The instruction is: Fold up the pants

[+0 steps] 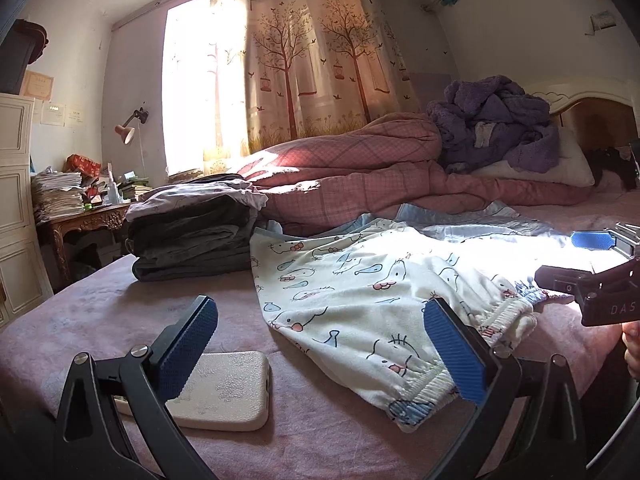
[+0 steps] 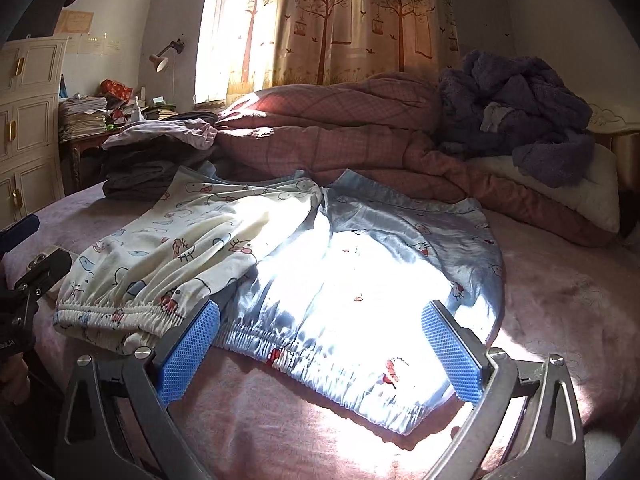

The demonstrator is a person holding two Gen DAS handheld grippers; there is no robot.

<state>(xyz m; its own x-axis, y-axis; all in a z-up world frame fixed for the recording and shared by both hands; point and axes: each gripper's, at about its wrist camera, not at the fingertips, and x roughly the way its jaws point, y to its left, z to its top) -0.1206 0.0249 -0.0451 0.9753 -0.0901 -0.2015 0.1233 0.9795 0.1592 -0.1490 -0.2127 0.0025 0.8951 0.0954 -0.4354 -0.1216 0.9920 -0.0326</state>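
The pants lie on the pink bed, pale blue satin outside and cream cartoon-print lining. One half is turned over so the cream side faces up, with its elastic waistband nearest me. My left gripper is open, low over the bed at the cream waistband's left end. My right gripper is open, straddling the blue waistband. Neither holds anything. The right gripper also shows at the right edge of the left wrist view.
A white phone lies on the bed by my left finger. A stack of folded dark clothes sits at the back left. A pink quilt and purple blanket are piled behind. A desk and cabinet stand left.
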